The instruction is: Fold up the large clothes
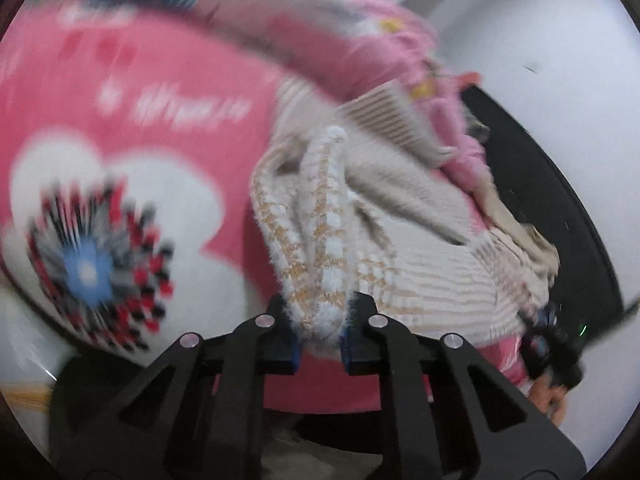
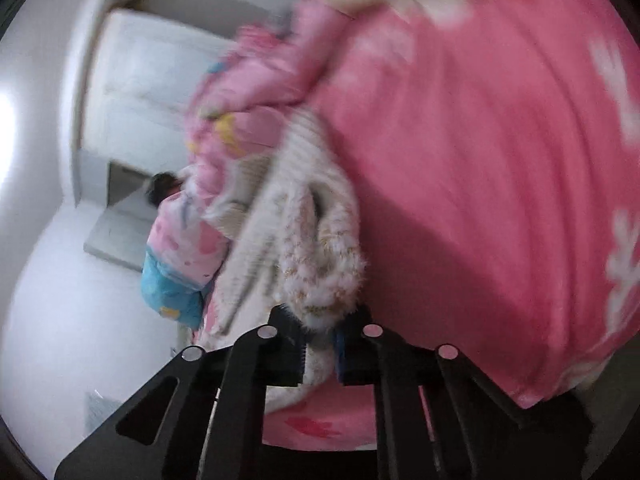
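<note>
Nearest the lens, left wrist view: left gripper [image 1: 319, 336] clenched on a fuzzy white-and-tan knit edge of the cream sweater [image 1: 420, 276], both blue pads pressed into the pile. Sweater bunched and hanging forward from the jaws, lying against the pink blanket [image 1: 132, 120], which covers the surface below; no bare edge of that surface identifiable. White flower print with a red, black and blue centre at left on the blanket. Pink patterned garment [image 1: 404, 52] heaped beyond the sweater, toward the far right of the blanket.

Right wrist view: right gripper [image 2: 319, 340] likewise clenched on a fluffy knit edge of the same sweater [image 2: 320, 248], fabric gathered thick between the pads. Pink blanket [image 2: 480, 160] to the right, the patterned garment [image 2: 224, 128] and a blue patch of it to the left.

Handling, judged: soft, limp, moderately light; thick knit compresses and stretches under its own weight; fuzzy pile grips well, low slip risk. Best hold: doubled hem or ribbed edge near two corners, held apart to spread the panel. Heavy motion blur; exact edge held not determinable.
</note>
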Available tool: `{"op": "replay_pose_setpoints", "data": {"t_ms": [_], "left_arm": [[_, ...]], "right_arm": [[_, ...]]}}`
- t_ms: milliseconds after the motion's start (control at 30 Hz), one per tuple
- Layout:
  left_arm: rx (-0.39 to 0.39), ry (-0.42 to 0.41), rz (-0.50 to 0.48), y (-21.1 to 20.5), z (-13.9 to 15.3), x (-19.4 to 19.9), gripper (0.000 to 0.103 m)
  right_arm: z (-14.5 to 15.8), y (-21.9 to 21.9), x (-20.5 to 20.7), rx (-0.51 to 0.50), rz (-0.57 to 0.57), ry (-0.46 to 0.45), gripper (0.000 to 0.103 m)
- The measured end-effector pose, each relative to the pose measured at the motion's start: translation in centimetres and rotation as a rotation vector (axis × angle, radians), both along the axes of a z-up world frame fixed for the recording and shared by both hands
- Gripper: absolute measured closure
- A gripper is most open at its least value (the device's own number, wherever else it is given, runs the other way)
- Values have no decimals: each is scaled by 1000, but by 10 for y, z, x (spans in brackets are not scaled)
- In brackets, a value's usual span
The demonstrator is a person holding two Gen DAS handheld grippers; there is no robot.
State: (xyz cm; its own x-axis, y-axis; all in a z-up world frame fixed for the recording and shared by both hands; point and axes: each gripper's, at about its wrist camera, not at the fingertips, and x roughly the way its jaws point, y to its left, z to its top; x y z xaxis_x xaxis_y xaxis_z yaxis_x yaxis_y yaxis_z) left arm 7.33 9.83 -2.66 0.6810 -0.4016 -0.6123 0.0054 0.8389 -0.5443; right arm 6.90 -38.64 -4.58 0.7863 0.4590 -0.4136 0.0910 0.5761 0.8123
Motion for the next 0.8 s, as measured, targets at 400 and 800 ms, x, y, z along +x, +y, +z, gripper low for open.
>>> {"op": "replay_pose_setpoints", "data": {"t_ms": [400, 800], "left_arm": [[-70, 262, 24, 48, -67, 9, 62], [79, -40, -86, 19, 12, -2, 43]], "right_arm": [[-81, -48, -12, 159, 64, 217, 77], [39, 26, -1, -506, 78, 22, 33]]}}
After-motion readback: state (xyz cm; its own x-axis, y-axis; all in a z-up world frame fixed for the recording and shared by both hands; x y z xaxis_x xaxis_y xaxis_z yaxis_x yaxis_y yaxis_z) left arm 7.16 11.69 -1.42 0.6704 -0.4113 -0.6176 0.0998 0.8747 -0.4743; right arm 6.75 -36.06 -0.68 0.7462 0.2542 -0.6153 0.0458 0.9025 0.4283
